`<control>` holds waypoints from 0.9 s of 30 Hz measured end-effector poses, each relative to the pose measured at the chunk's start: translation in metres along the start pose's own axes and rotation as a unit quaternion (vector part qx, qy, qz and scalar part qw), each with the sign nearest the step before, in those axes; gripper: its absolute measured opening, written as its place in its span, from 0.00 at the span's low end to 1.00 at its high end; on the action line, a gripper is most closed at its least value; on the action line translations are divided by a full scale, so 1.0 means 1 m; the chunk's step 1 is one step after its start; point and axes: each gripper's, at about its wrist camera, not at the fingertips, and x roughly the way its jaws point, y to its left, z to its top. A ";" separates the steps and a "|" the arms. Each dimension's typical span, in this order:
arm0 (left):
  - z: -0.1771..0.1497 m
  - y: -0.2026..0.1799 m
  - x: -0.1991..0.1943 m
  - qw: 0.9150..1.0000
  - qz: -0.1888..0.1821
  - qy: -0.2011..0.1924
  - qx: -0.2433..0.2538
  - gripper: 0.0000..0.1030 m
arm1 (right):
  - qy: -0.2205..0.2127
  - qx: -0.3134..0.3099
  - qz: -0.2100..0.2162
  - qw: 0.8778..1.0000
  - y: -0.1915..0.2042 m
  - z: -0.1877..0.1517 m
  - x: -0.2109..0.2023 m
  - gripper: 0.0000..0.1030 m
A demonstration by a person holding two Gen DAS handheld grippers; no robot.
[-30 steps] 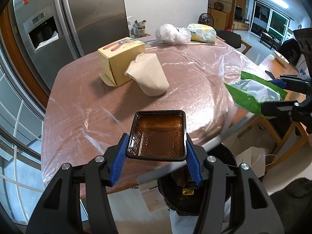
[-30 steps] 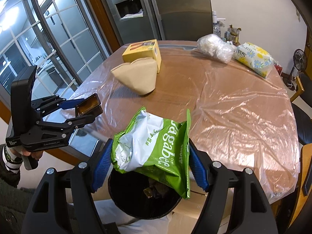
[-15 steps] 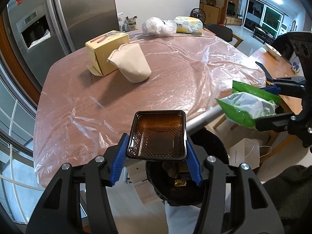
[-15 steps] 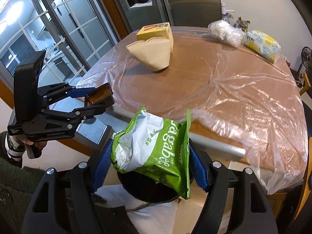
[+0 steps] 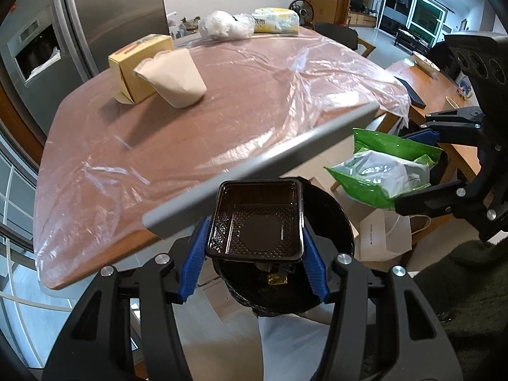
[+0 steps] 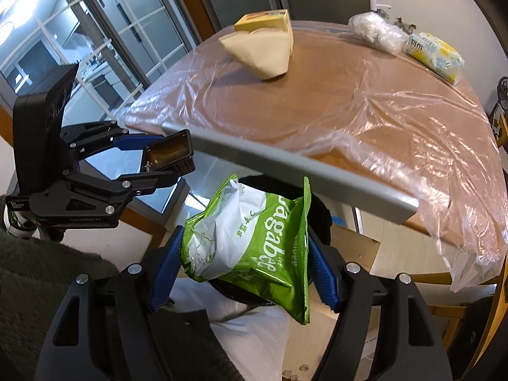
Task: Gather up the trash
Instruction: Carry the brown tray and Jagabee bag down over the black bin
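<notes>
My left gripper [image 5: 255,233] is shut on a dark brown plastic tray [image 5: 255,222] and holds it right above the black trash bin [image 5: 330,209], which stands on the floor below the table edge. My right gripper [image 6: 244,254] is shut on a green and white snack bag [image 6: 250,241] and holds it over the same bin [image 6: 320,212]. The right gripper with the bag shows at the right of the left wrist view [image 5: 422,171]. The left gripper with the tray shows at the left of the right wrist view [image 6: 165,155].
The brown table [image 5: 158,146] is covered in clear plastic film and has a grey edge strip [image 5: 254,165]. On it are a yellow box [image 5: 139,66], a beige paper filter stack [image 5: 174,79], a crumpled clear bag [image 5: 225,25] and a tissue pack [image 5: 276,20]. A white paper bag [image 5: 384,238] is on the floor.
Both grippers have dropped from above the table to below its edge, carrying the tray and the snack bag down toward the bin. Both grips are unchanged.
</notes>
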 end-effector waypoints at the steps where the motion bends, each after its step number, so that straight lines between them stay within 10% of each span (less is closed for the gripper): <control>1: -0.002 -0.002 0.001 1.000 0.001 0.002 0.003 0.54 | 0.002 -0.001 -0.001 1.000 0.001 -0.001 0.001 0.69; 27: -0.035 -0.004 0.057 0.998 0.012 0.069 -0.004 0.54 | 0.054 0.004 -0.031 0.998 -0.006 -0.023 0.068 0.69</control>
